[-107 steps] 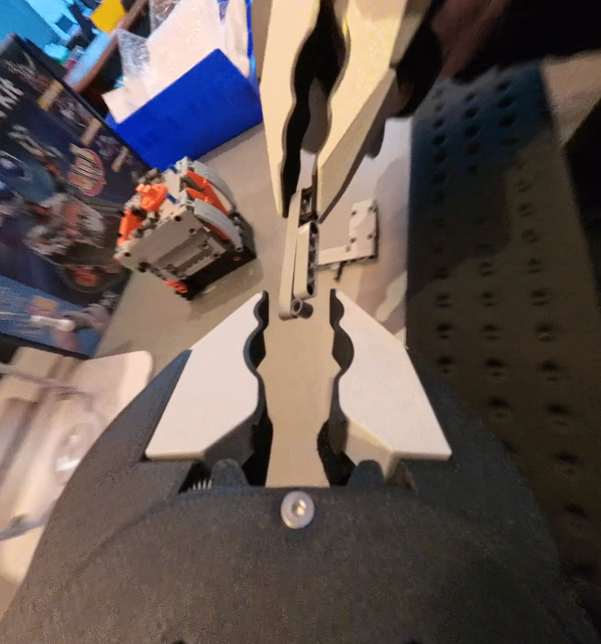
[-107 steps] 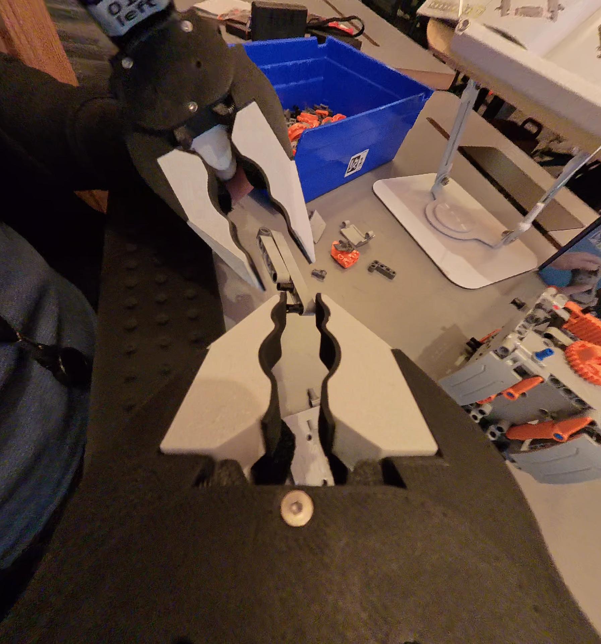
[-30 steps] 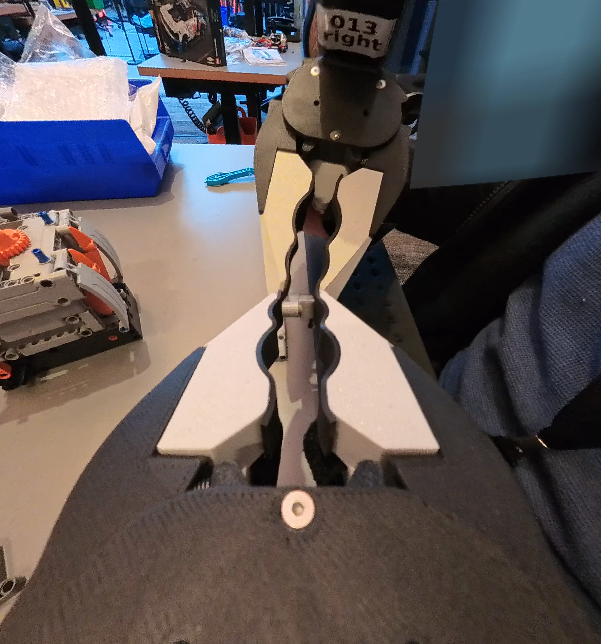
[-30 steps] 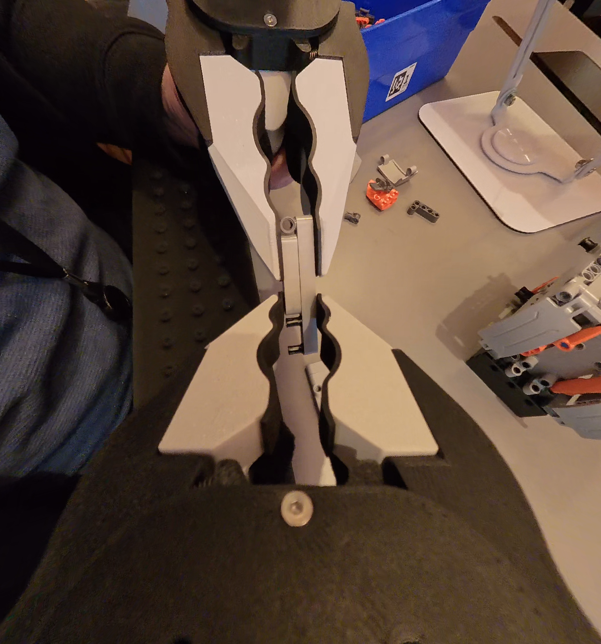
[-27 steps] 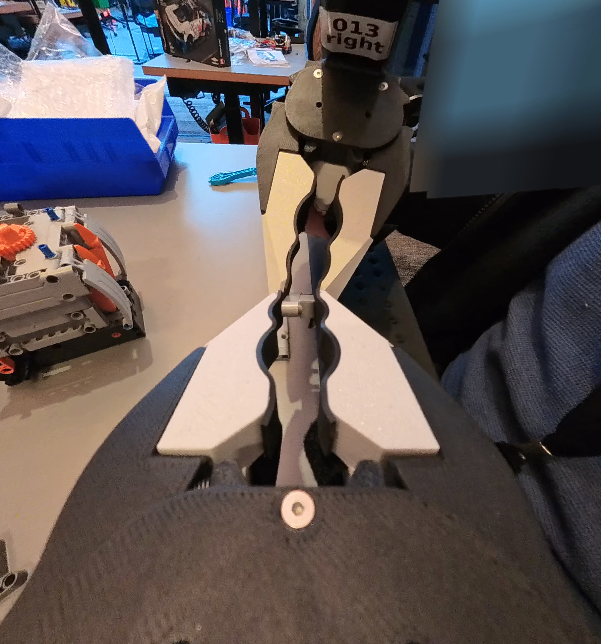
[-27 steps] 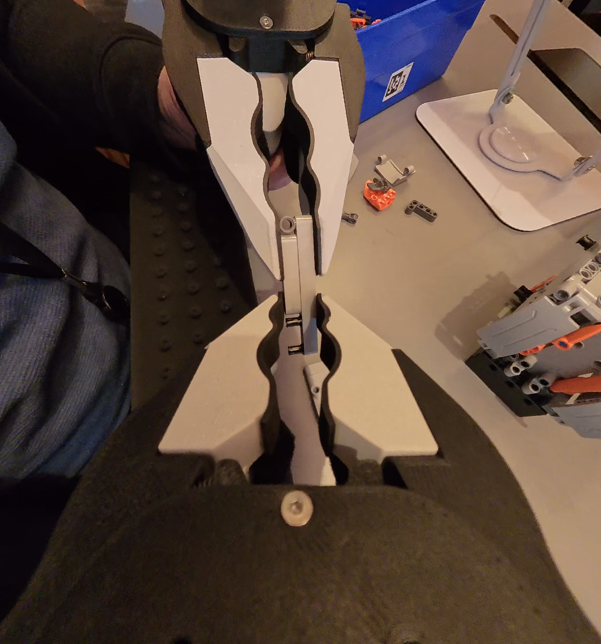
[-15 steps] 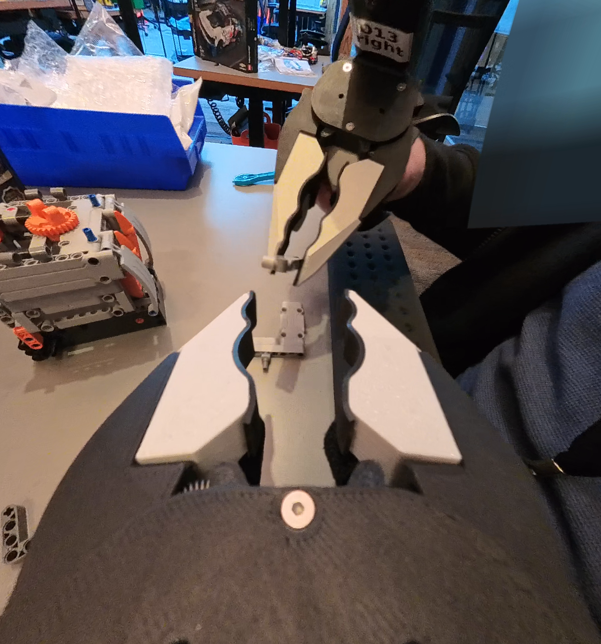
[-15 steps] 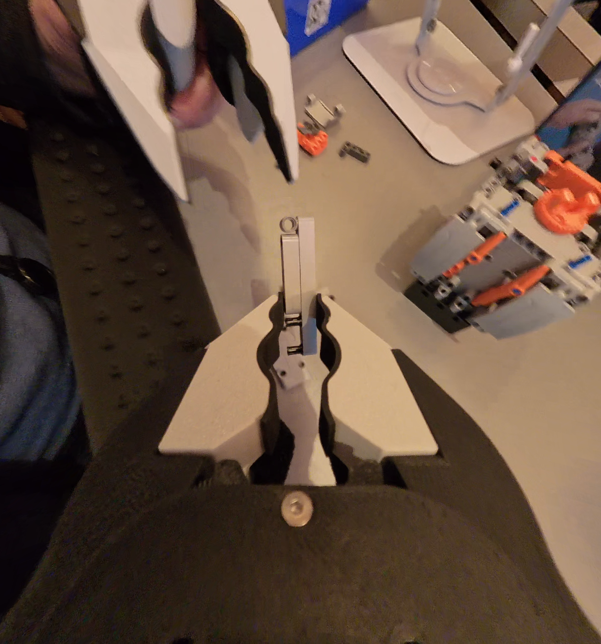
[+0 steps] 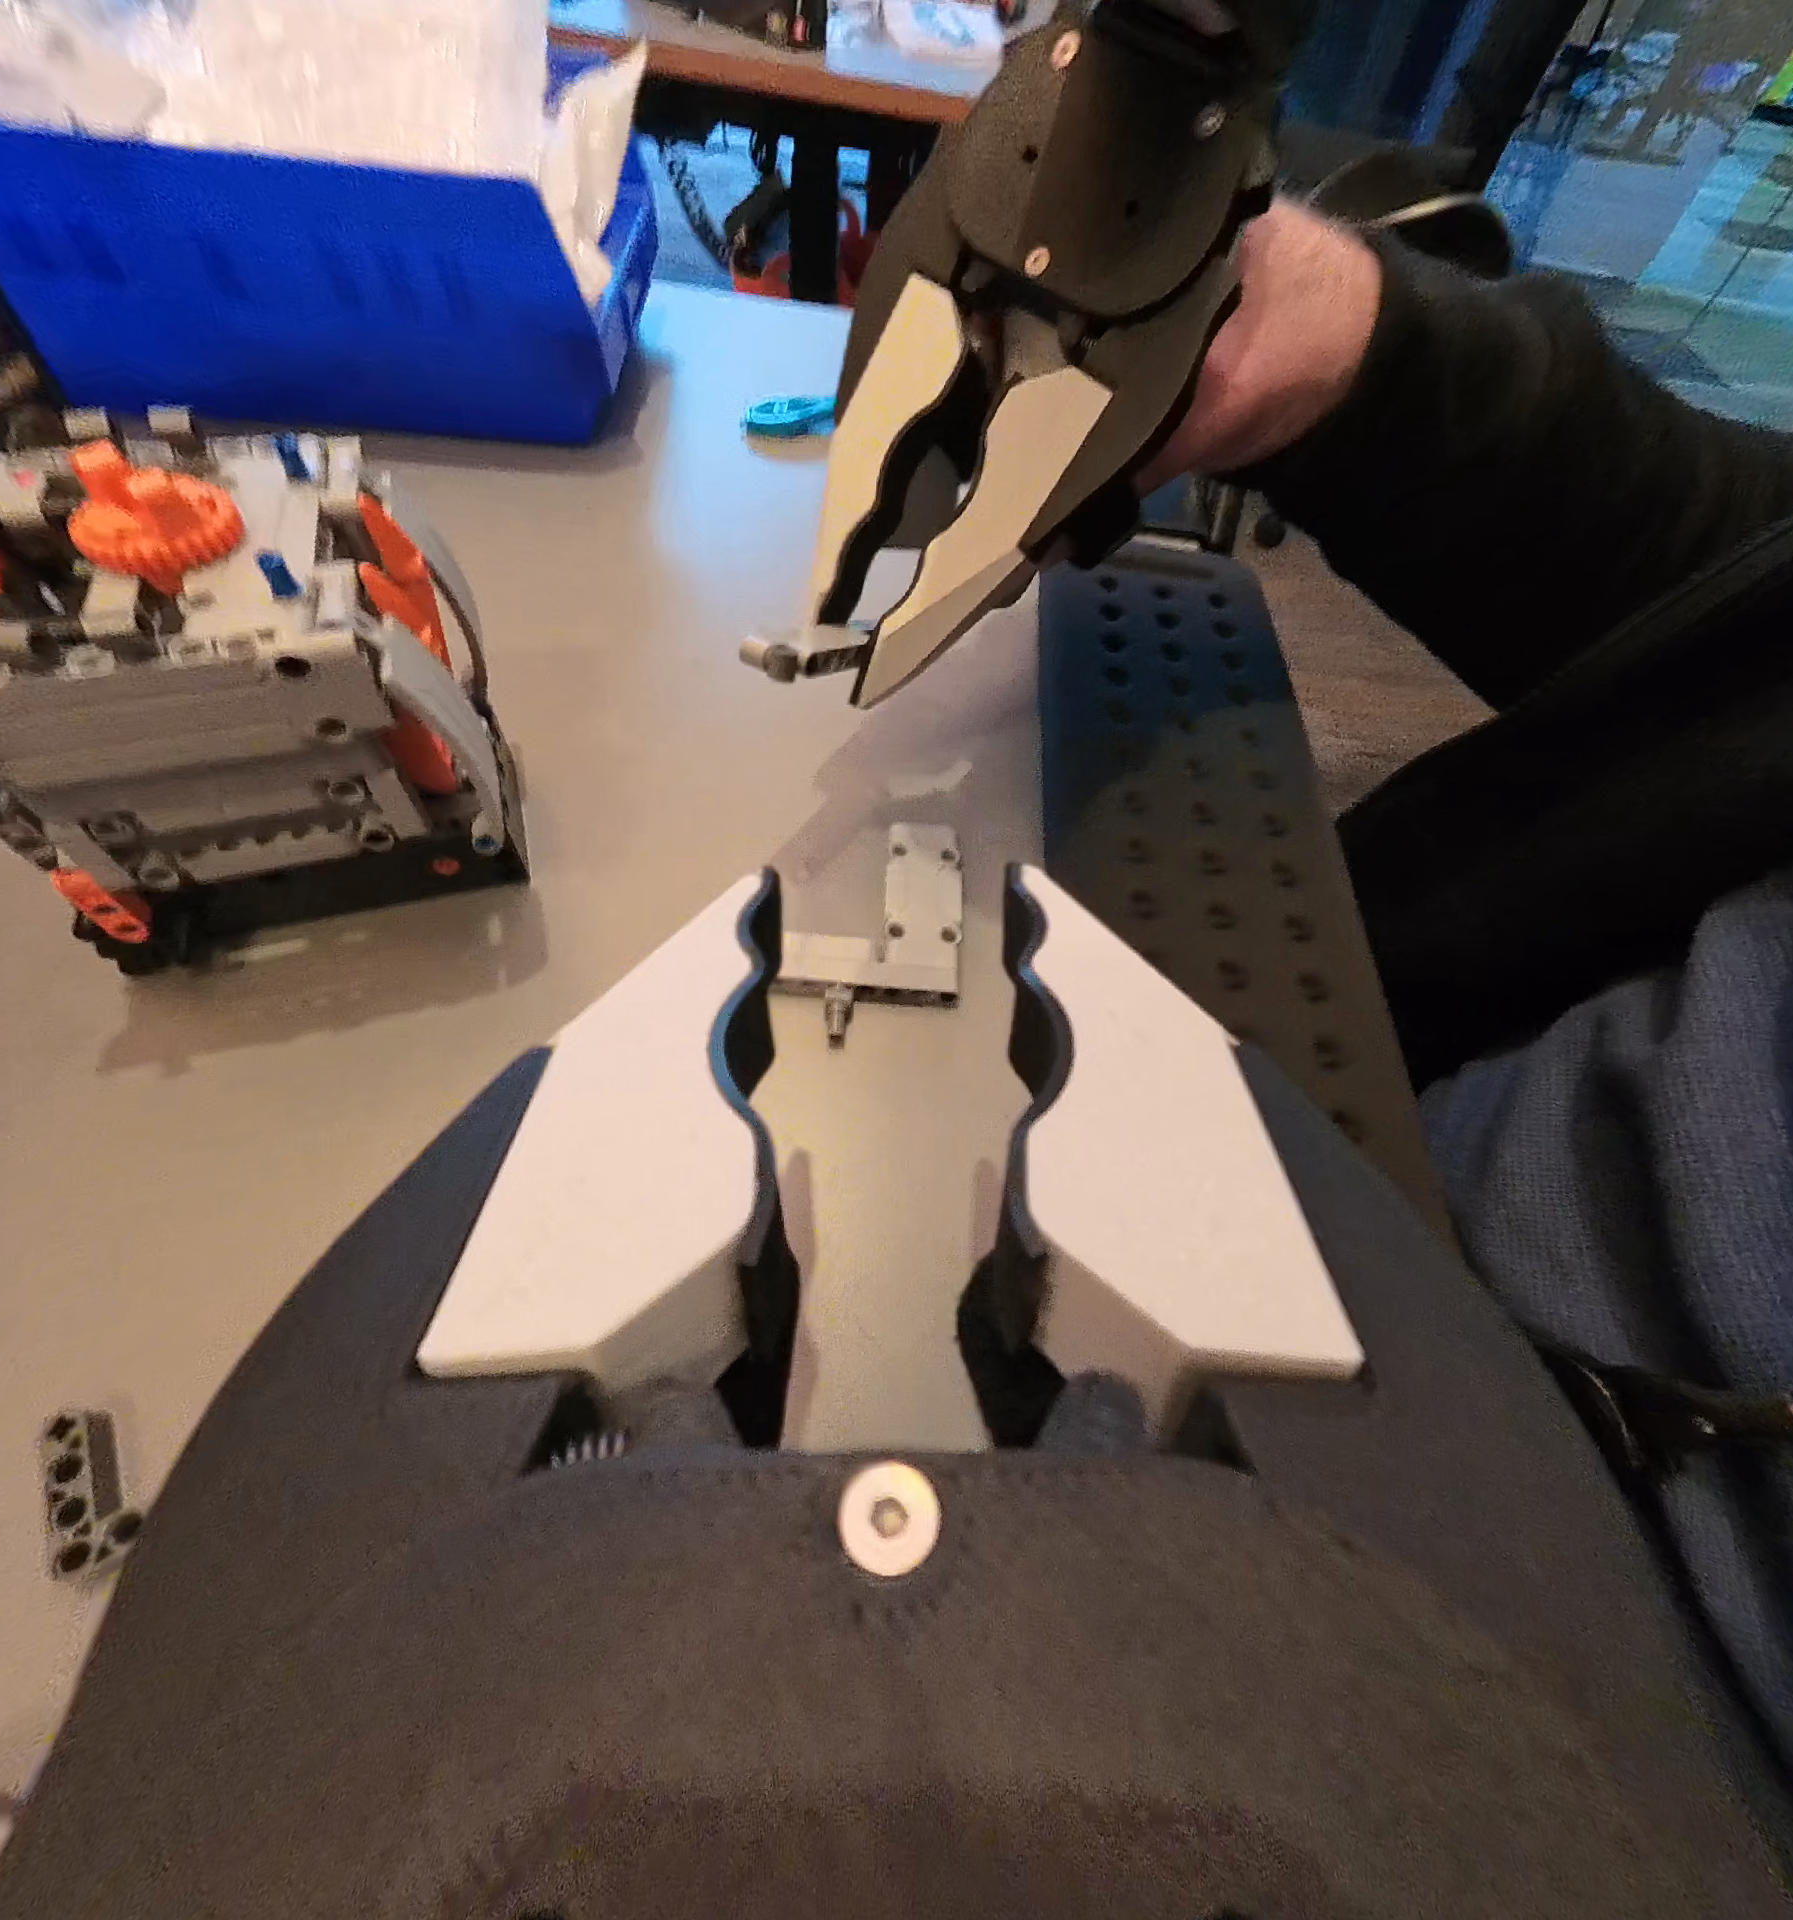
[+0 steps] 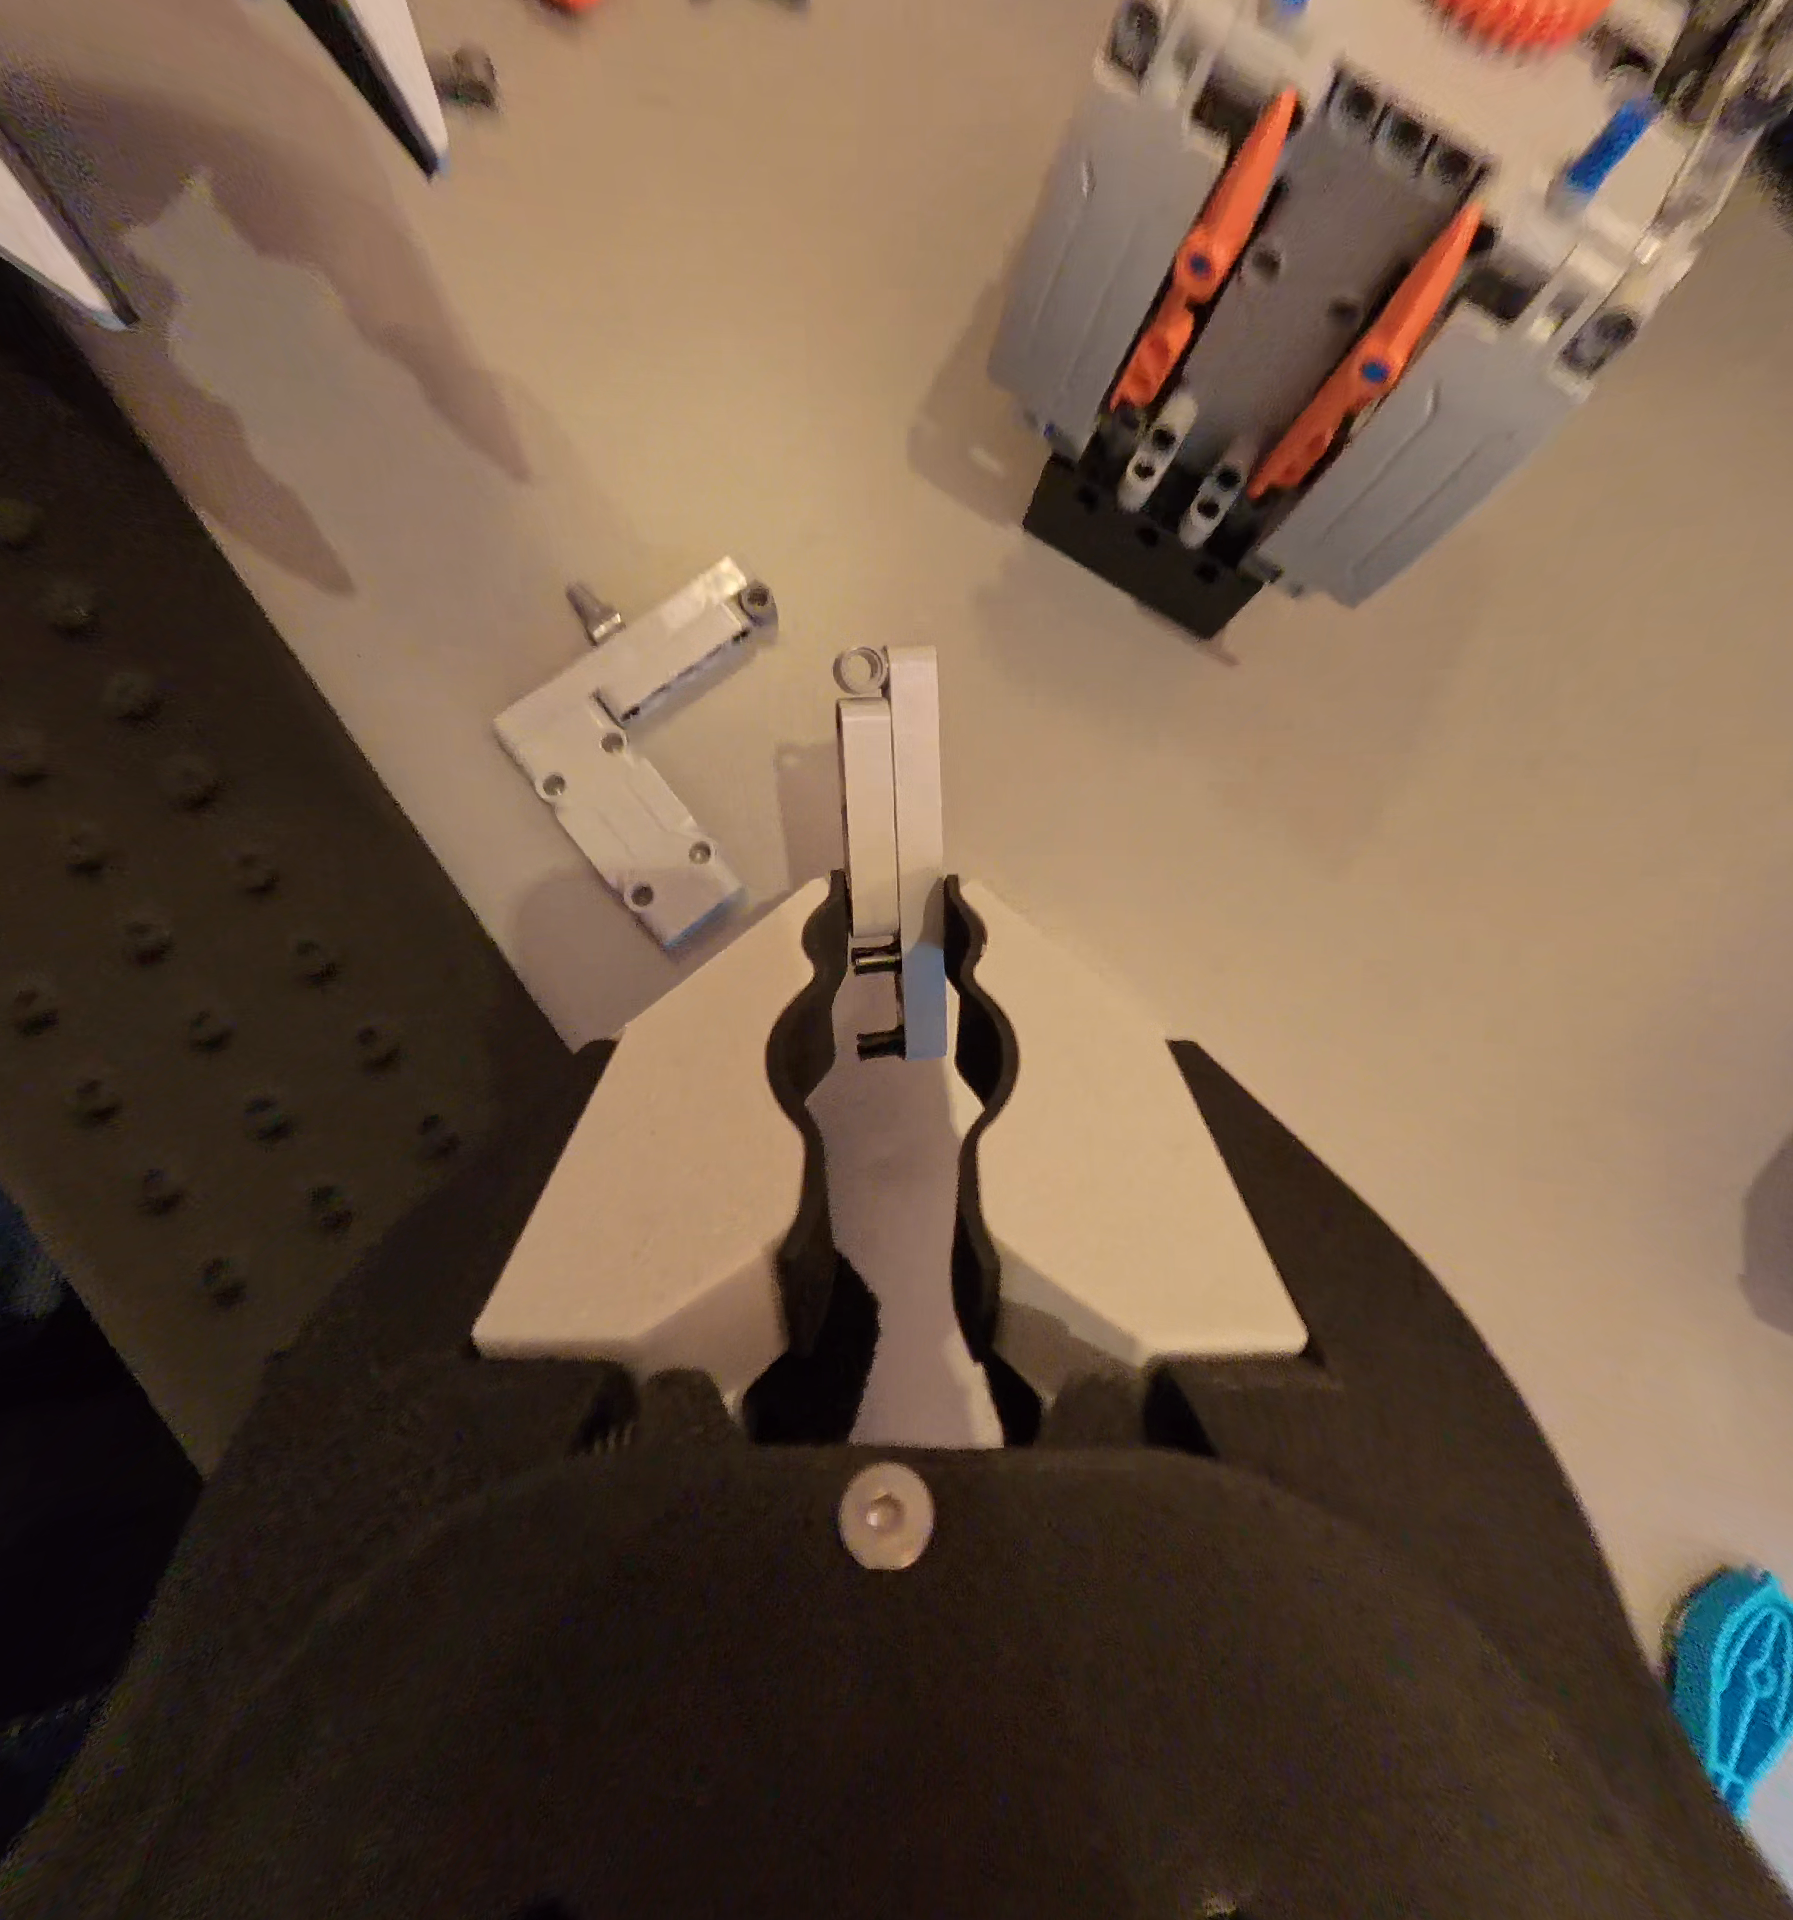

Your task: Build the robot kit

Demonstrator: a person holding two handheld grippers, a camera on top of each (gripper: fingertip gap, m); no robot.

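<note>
My right gripper [image 10: 890, 888] is shut on a light grey beam assembly [image 10: 892, 790] that sticks out forward past its tips, above the table. A grey L-shaped piece [image 10: 632, 758] lies flat on the table just left of it. My left gripper [image 9: 892, 883] is open and empty, with the same L-shaped piece [image 9: 902, 935] lying between its fingertips. In the left wrist view the right gripper [image 9: 842, 660] hangs above and beyond, with the beam assembly [image 9: 783, 655] sticking out of its tips. One finger of the left gripper [image 10: 393, 83] shows at the top left of the right wrist view.
A grey, orange and black brick model [image 9: 196, 707] stands on the table to the left, and shows ahead right in the right wrist view [image 10: 1318, 343]. A blue bin [image 9: 279, 281] is behind it. A black studded mat [image 10: 144, 831], a teal tool [image 10: 1744, 1683] and a small grey beam [image 9: 81, 1496] lie around. Left tips to right tips: about 12 cm.
The left gripper opened, let go of the beam assembly and drew back. The right gripper kept the assembly and swung it away toward the brick model.
</note>
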